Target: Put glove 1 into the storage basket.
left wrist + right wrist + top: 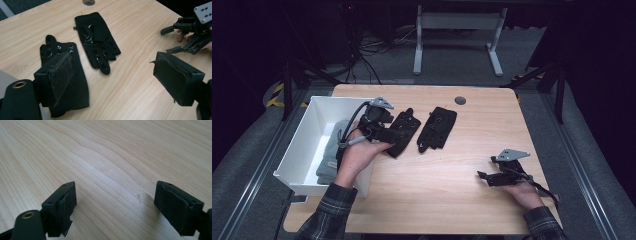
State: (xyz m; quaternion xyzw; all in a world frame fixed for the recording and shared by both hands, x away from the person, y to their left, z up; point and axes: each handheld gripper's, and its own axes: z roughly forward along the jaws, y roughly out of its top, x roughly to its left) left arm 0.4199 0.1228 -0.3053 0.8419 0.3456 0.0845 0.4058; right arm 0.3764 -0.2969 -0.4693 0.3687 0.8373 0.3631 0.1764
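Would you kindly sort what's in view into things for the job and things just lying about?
For the job: near glove, far glove, left gripper, white bin.
Lying about: grey cloth in the bin, right gripper, table hole.

— What carries everything here?
— A light wooden table (pixel 452 170) with a round grey grommet (pixel 460 100) near its far edge.
— And what lies on it?
— Two black gloves flat on the wood: the left glove (pixel 402 134) and, just beside it but apart, the right glove (pixel 438 128). A white bin (pixel 302 145) sits at the table's left edge, overhanging the near-left corner
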